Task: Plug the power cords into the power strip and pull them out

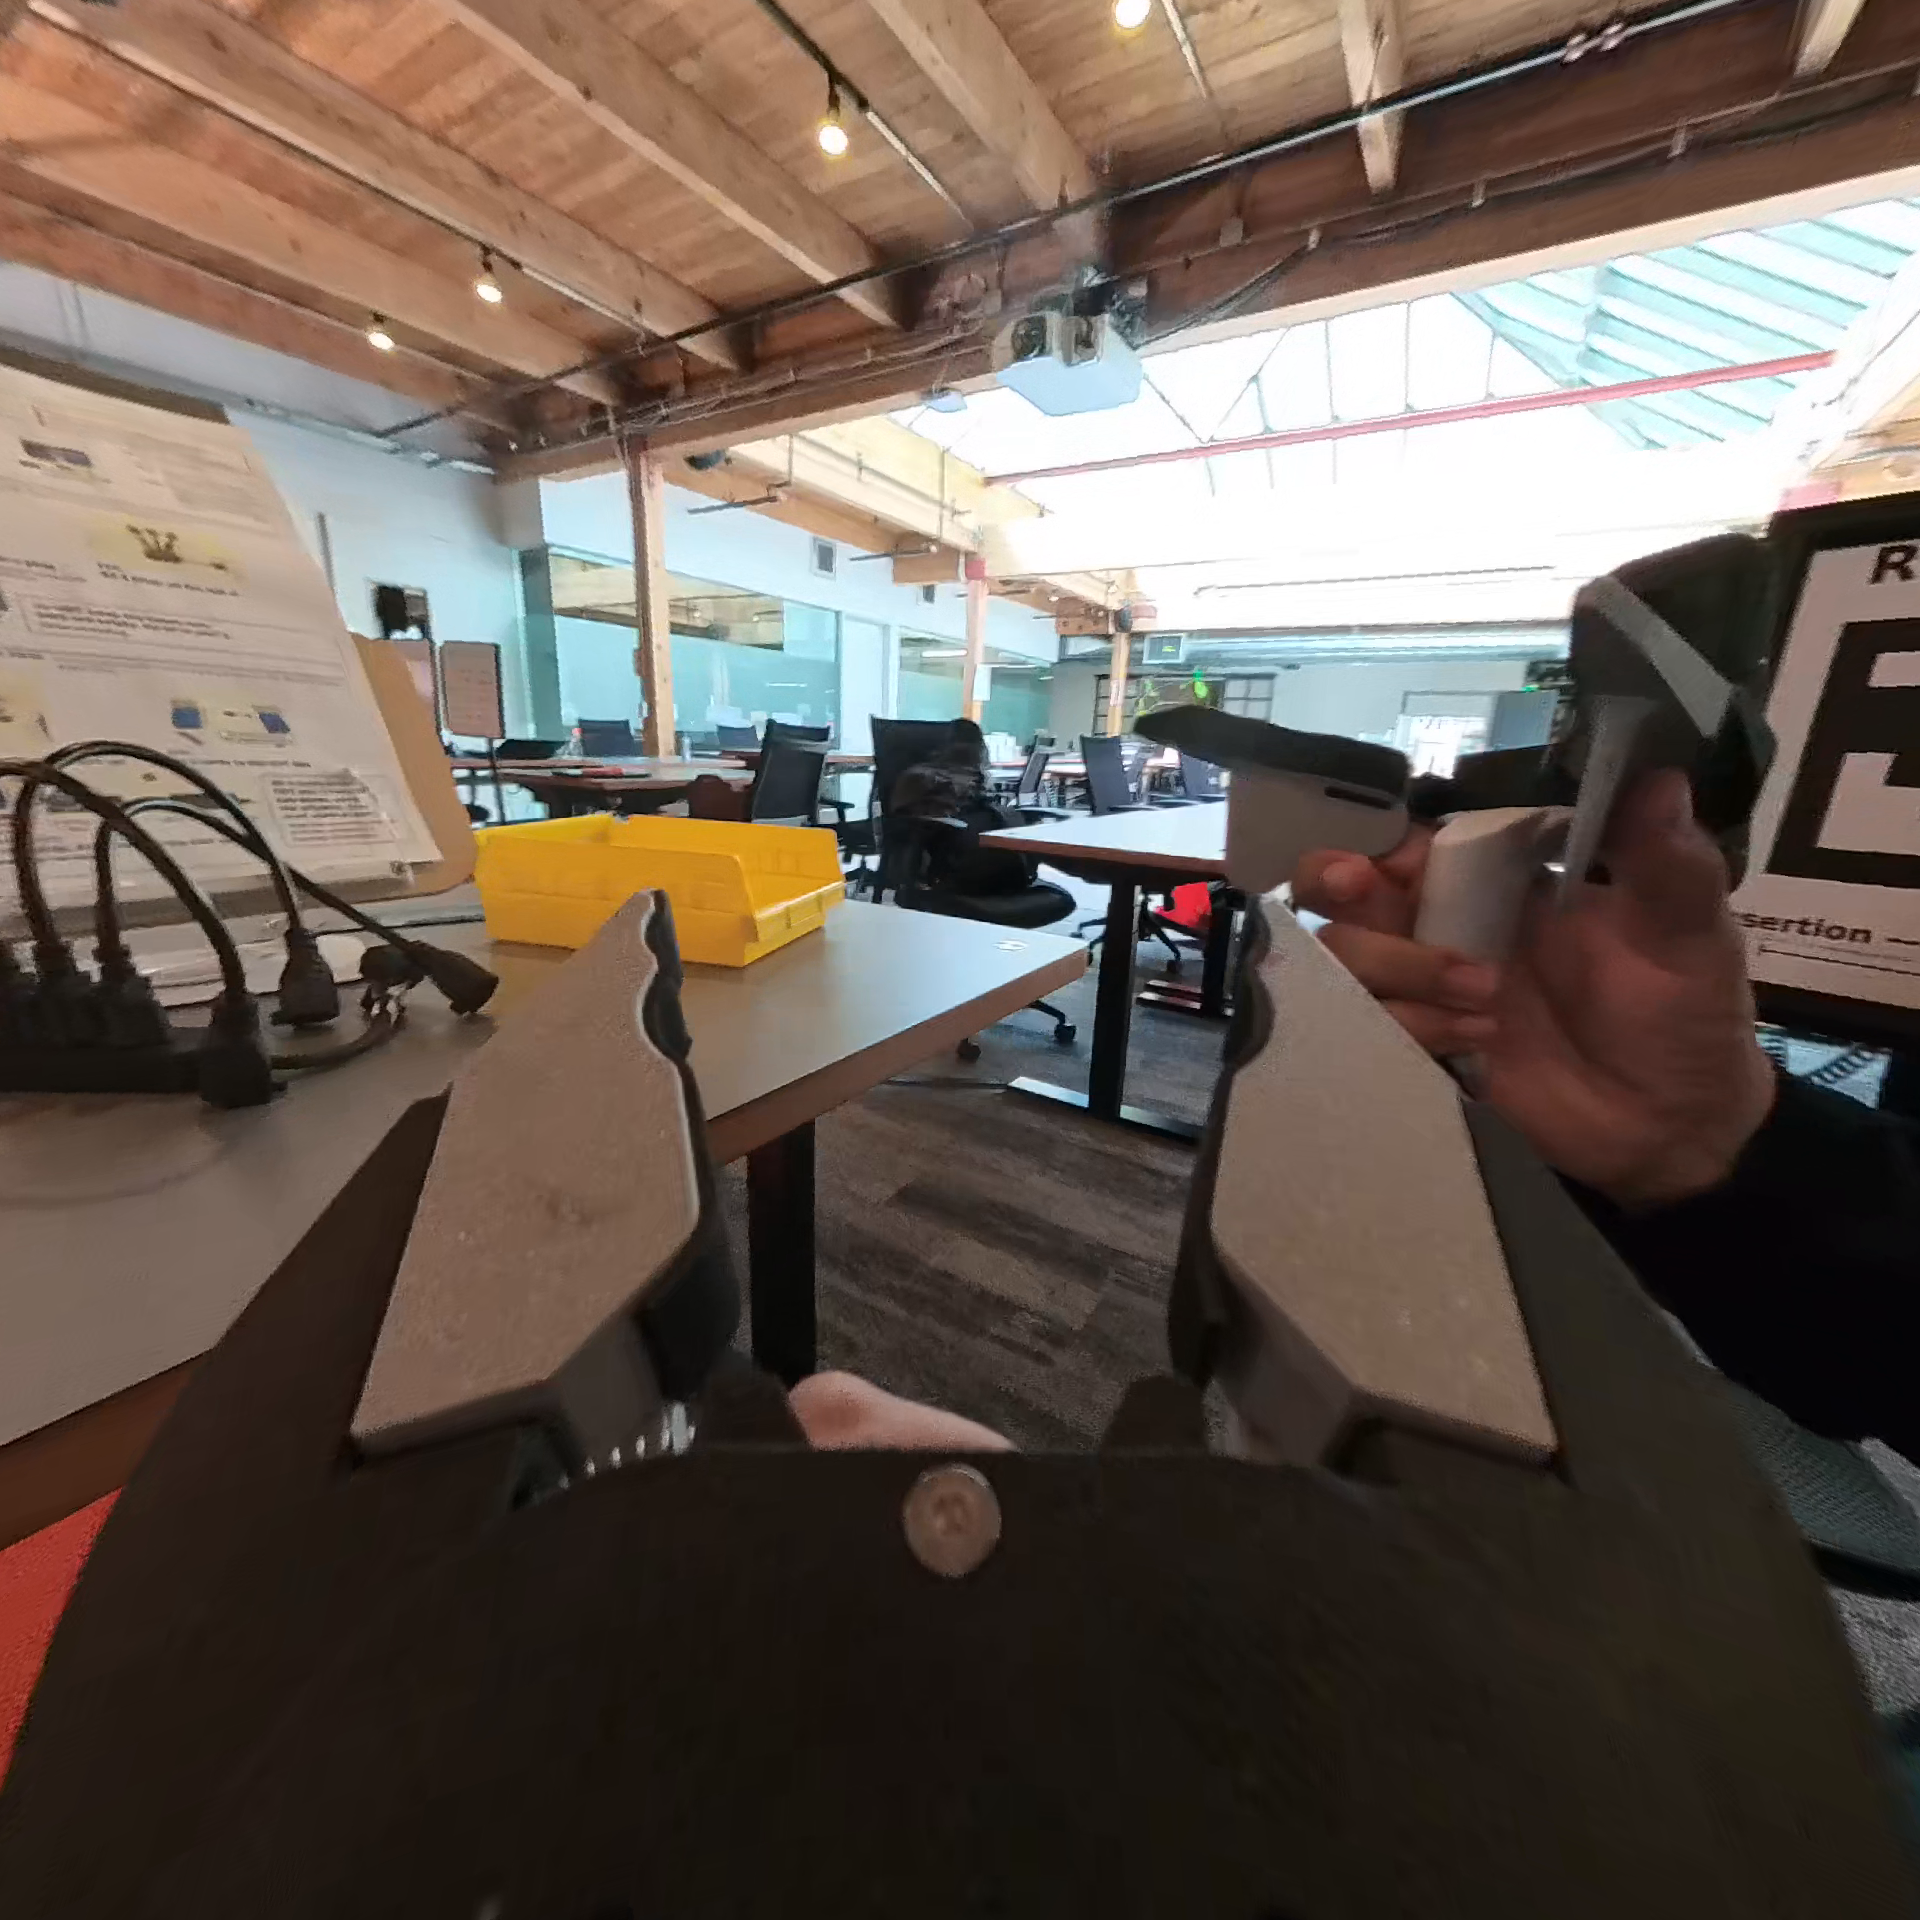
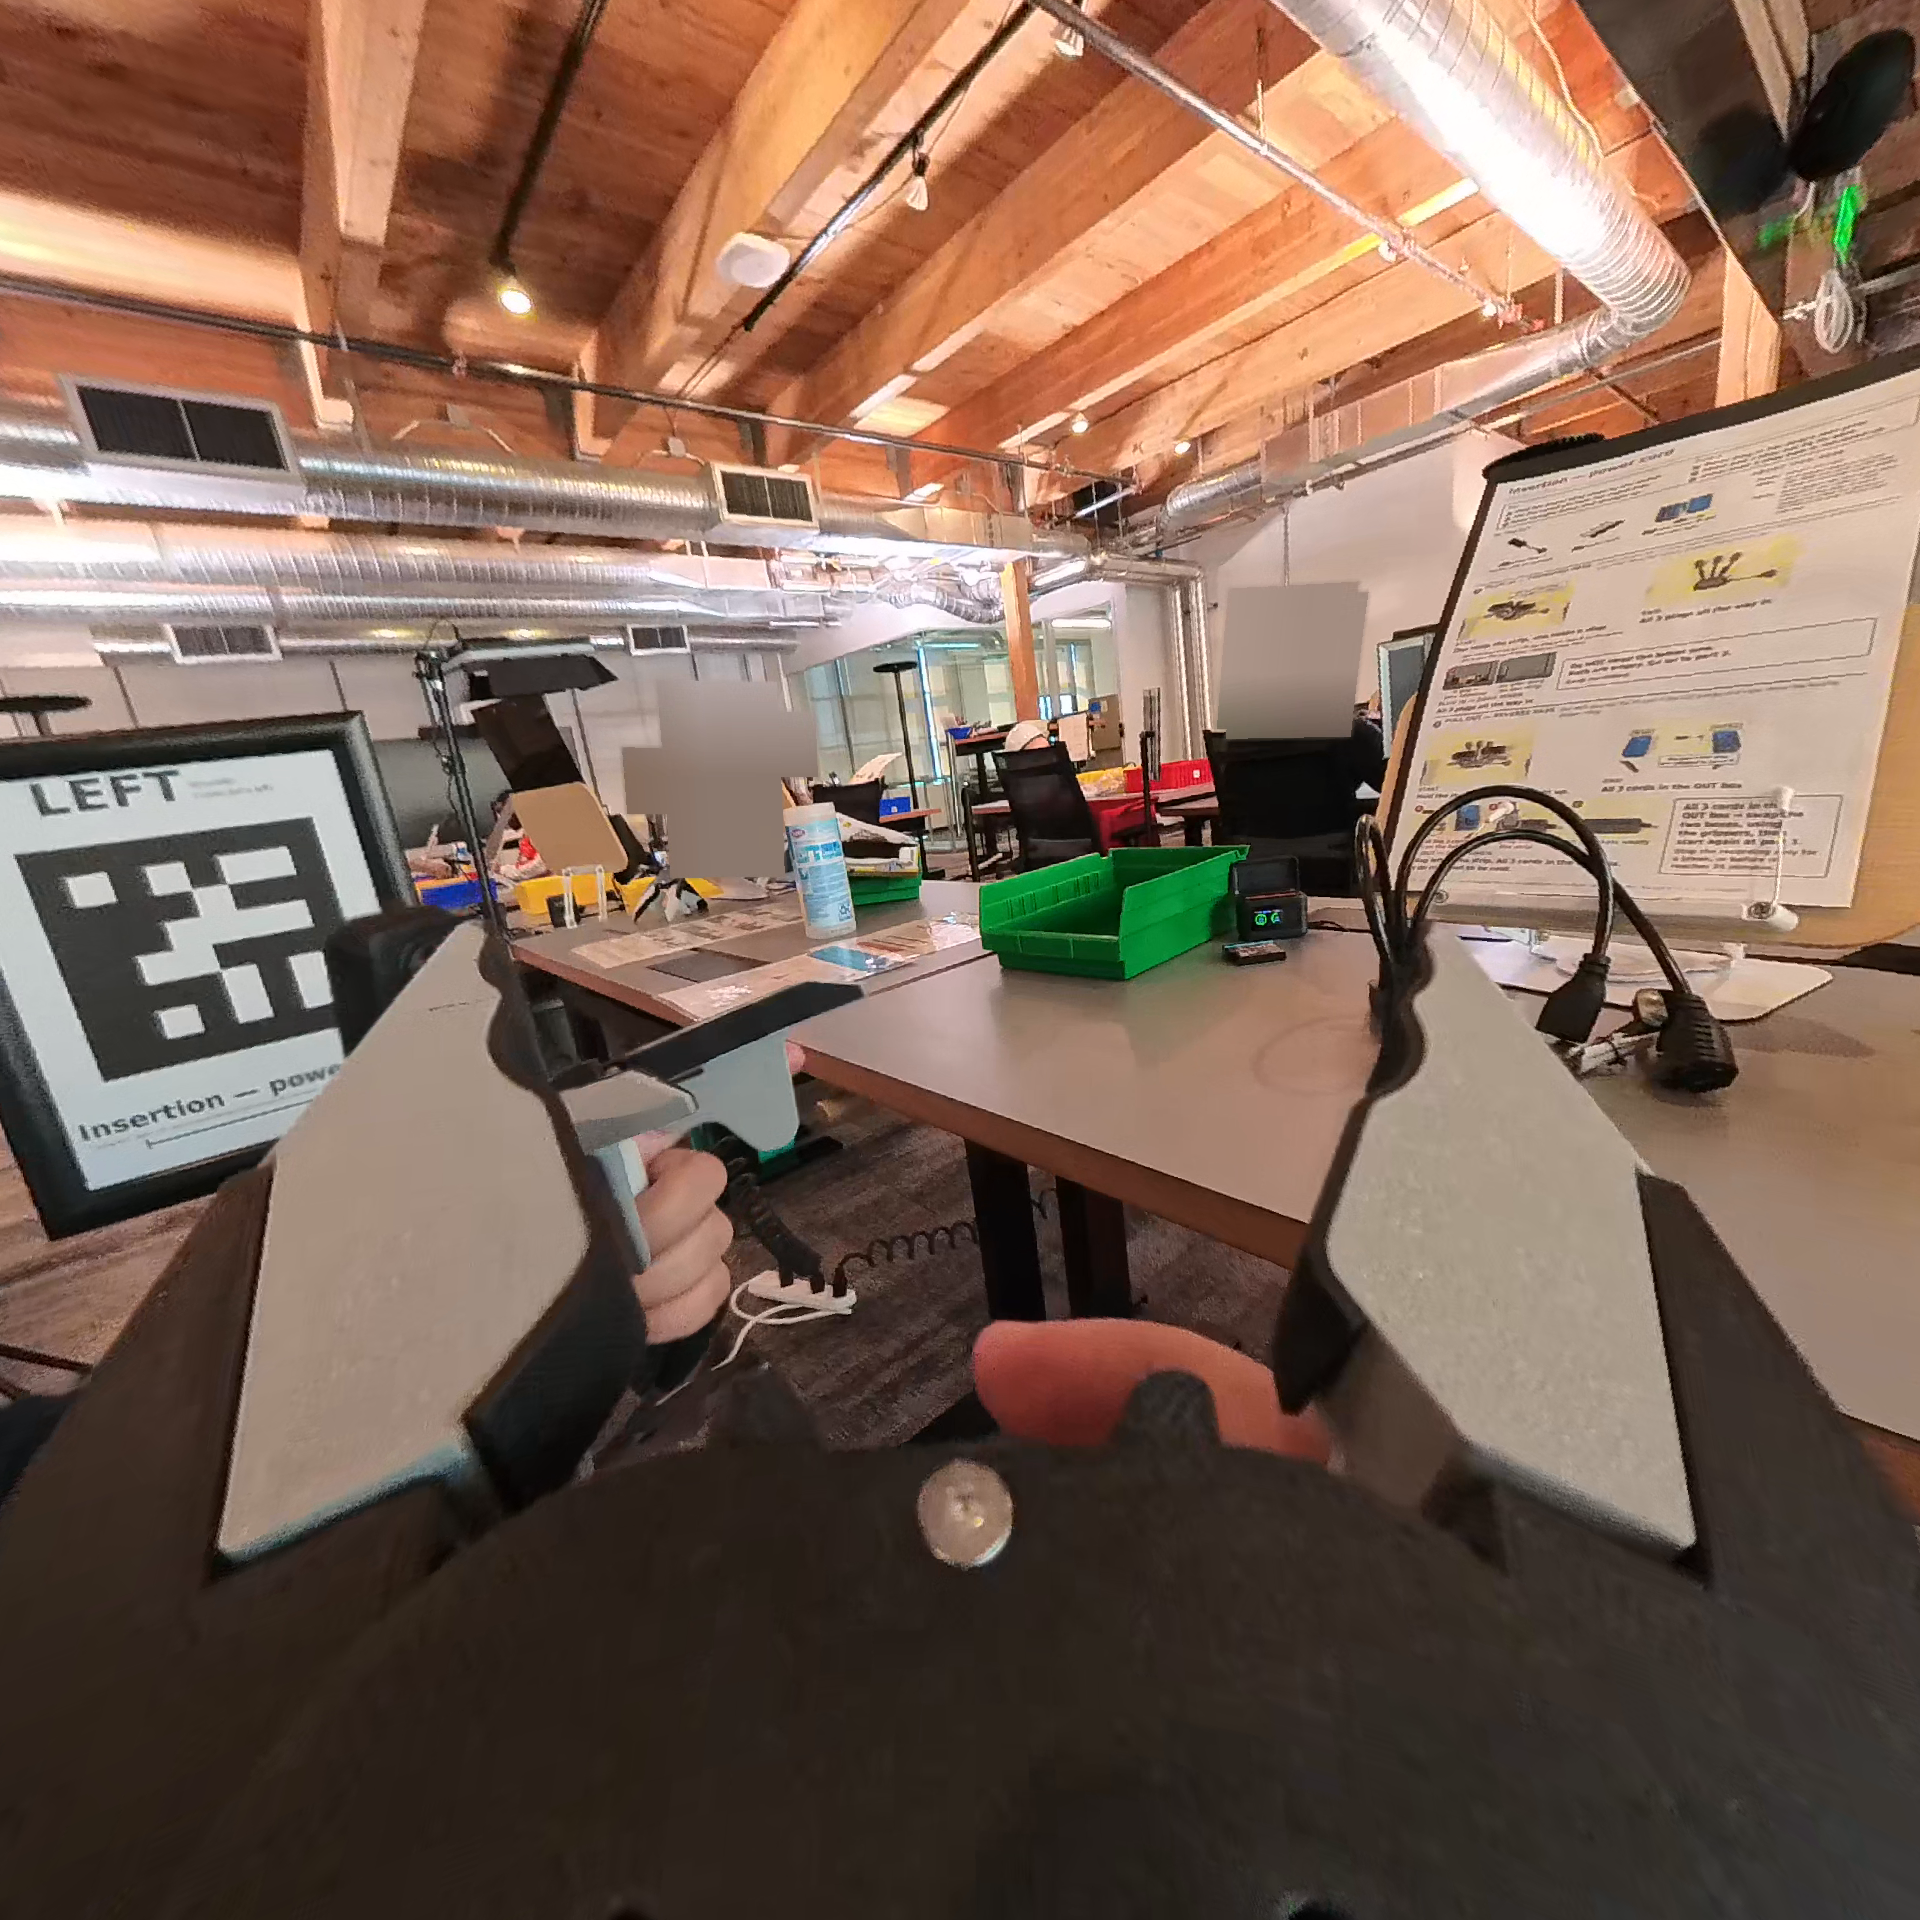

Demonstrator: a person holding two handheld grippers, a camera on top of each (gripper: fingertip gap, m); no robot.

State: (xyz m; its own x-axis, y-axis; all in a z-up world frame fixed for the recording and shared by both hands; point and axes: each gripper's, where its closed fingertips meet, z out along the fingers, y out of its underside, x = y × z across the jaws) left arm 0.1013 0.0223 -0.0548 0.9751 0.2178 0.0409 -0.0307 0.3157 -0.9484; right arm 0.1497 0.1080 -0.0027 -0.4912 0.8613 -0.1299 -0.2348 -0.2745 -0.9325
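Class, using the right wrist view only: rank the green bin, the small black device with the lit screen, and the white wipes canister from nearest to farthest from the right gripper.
1. Green bin, on the near table, centre.
2. Small black device, just behind the bin's right end.
3. White wipes canister, on the next table, left.

The right gripper is open, holding nothing.

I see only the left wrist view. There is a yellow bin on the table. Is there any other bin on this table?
Observer: Yes, a green bin, shown by the right wrist view.
Operator: Is something beside it?
Observer: A small black device with a lit screen stands just right of it.
Operator: Is the right gripper holding a cord?
Observer: No. The right gripper is wide open, with only bare table between its fingers.
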